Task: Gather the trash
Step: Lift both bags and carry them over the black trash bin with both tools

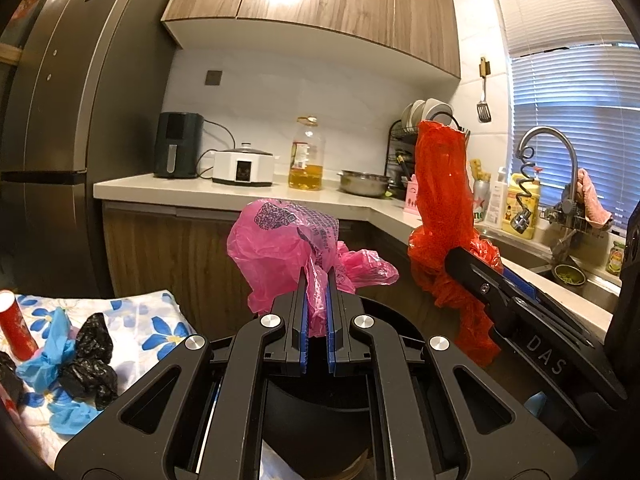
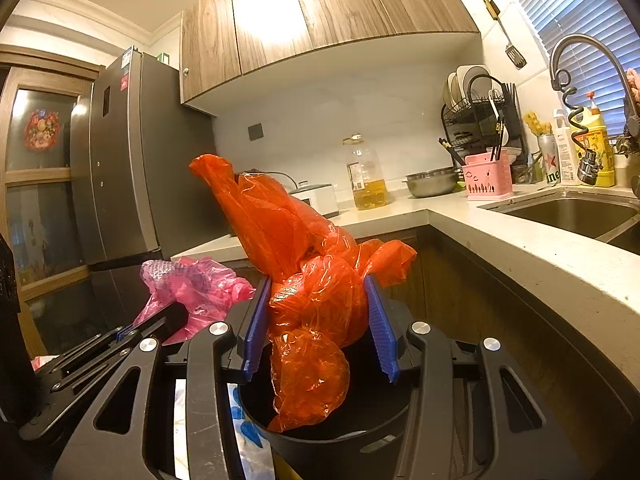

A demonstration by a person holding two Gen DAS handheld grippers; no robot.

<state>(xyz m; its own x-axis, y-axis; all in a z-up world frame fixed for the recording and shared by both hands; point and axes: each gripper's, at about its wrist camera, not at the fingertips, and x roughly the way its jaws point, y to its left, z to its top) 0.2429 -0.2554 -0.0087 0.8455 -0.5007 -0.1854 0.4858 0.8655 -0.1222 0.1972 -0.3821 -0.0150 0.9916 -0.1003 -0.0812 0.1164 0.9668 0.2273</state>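
Above the black bin (image 2: 336,436), beside the kitchen counter (image 2: 520,240): two crumpled plastic bags held up side by side.

Left gripper (image 1: 317,280): blue pads (image 1: 305,312) nearly together, pinching a fold of the pink plastic bag (image 1: 288,240); bulk of that bag billowing above the fingertips, printed panel facing the camera. Same bag seen from the right wrist at lower left (image 2: 192,288), clamped in the black fingers.

Right gripper (image 2: 318,292): blue pads (image 2: 380,328) set fairly wide yet pressed against both sides of the orange-red plastic bag (image 2: 304,280), gripping its bunched middle; upper end rising tall toward the cabinets, lower end hanging into the mouth of the bin. From the left wrist, same bag (image 1: 440,184) upright to the right of the pink one, the two apart.

Left of the bin, on a flower-print cloth (image 1: 136,320): more trash, namely a black bag (image 1: 90,360) touching a blue bag (image 1: 44,364), with a red can (image 1: 16,328) upright just behind.

Further back on the counter: oil bottle (image 1: 306,156), steel bowl (image 1: 364,182), dish rack (image 2: 480,120), sink (image 2: 572,212) under the tap.
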